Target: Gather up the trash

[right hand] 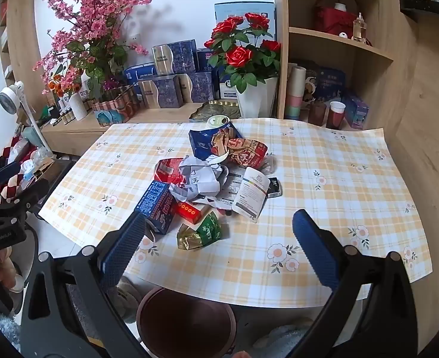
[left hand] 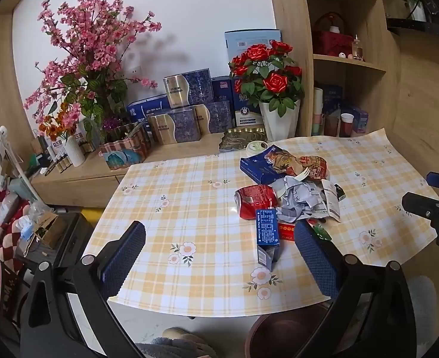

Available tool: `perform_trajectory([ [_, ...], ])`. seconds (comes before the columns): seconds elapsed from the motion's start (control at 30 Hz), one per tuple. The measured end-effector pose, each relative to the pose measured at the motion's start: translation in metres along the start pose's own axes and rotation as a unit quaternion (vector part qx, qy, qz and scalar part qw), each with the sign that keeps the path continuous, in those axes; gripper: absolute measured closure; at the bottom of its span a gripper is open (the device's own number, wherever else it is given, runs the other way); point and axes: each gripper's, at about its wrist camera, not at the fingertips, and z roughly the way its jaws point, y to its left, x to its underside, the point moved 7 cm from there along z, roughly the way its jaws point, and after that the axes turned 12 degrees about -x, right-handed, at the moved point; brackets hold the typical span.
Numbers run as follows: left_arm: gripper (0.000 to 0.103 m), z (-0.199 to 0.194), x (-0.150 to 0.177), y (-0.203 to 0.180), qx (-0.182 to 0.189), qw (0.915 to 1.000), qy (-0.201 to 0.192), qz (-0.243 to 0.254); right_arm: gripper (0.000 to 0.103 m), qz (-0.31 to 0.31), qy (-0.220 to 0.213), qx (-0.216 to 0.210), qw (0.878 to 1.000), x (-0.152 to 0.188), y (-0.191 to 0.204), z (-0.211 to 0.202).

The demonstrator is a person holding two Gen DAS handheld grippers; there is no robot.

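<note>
**Trash pile untouched, both claws standing wide and empty**

While nothing is yet being gripped, the left gripper (left hand: 219, 247) is being held with its blue-padded jaws spread as wide as they go, empty, above the near edge of the yellow-and-white checked tablecloth (left hand: 171, 203); the right gripper (right hand: 219, 238) is being held the same way, fully spread and bare, over the near side of the heap; the trash is being left in one loose pile near the middle of the table: a crushed red drink can (left hand: 255, 200), a small blue ice-cream carton (left hand: 267, 238) lying nearest, crumpled white paper (right hand: 201, 176), a torn blue-and-red snack bag (right hand: 228, 146), a white printed sachet (right hand: 250, 192) and a crinkled green-and-gold foil wrapper (right hand: 201, 234); a dark reddish-brown round bin (right hand: 186, 322) is being kept below the table's near edge, and no rubbish can be made out inside it; by this showing the collecting is judged barely begun, with every piece still to be lifted and dropped.
</note>
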Motion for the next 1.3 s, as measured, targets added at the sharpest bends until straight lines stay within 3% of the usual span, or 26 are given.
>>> perform_trajectory([
  [0.67, 0.005, -0.006, -0.003, 0.014, 0.003, 1.0000, -0.006, -0.007, 0.006, -0.001, -0.002, 0.001, 1.000, -0.001, 0.000, 0.000],
  [1.3, 0.005, -0.004, -0.003, 0.005, 0.003, 1.0000, -0.001, -0.008, 0.006, -0.002, -0.001, 0.002, 1.000, -0.001, 0.001, 0.000],
])
